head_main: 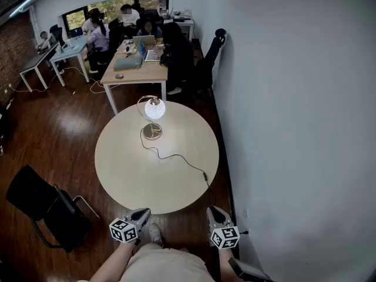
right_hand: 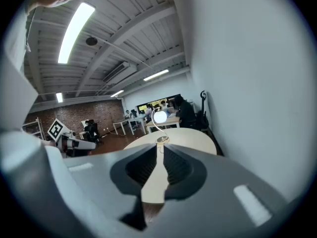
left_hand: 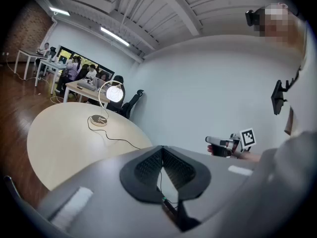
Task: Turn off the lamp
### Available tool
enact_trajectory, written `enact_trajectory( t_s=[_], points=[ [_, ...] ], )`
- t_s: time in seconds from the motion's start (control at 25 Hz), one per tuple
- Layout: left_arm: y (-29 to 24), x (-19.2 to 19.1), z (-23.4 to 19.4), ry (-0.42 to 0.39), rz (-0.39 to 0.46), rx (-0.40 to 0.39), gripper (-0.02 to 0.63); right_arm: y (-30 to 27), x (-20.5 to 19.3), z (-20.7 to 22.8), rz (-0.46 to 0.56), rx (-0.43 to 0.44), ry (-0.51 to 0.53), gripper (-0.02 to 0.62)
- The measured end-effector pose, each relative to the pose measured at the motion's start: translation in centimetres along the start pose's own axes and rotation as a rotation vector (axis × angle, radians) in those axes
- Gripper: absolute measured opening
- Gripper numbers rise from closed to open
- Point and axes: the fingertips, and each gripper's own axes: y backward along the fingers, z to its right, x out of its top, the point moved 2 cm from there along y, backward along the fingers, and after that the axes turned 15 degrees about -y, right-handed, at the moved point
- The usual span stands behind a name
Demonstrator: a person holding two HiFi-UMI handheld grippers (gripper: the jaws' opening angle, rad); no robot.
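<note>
The lamp stands on the far side of a round beige table [head_main: 135,175], its globe [head_main: 154,108] lit above a round base [head_main: 153,132]. Its black cord [head_main: 176,155] snakes to the table's right edge. Both grippers hover off the near edge, well short of the lamp. My left gripper [head_main: 141,215] is shut, its pad tips meeting with nothing between them [left_hand: 162,147]. My right gripper [head_main: 216,214] is open by a narrow gap and holds nothing [right_hand: 160,147]. The lit globe [left_hand: 114,93] and base [left_hand: 99,120] show far ahead in the left gripper view, and the globe [right_hand: 159,116] straight ahead in the right gripper view.
A grey wall [head_main: 294,128] runs close along the table's right side. A black chair [head_main: 41,207] stands at the near left. Beyond the table are wooden desks [head_main: 138,72] with seated people and laptops, and a dark office chair [head_main: 208,63] by the wall.
</note>
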Motion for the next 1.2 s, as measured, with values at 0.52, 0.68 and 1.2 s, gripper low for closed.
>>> enact_trajectory(
  t_s=[0.52,0.68,1.2],
  points=[
    [-1.1,2.3,-10.0,-0.011,-0.018,-0.082,0.003,-6.7,1.1,-3.4,-0.011,-0.132,0.034,0.038],
    [-1.0,1.5,-12.9,0.003,-0.036,-0.098,0.003,-8.4,0.9,-3.7,-0.012,-0.176,0.044,0.038],
    [-1.3,1.5,-16.7,0.010,-0.041,-0.124,0.003,-11.6,-1.0,-2.3,-0.089,-0.281,0.071,0.038]
  ],
)
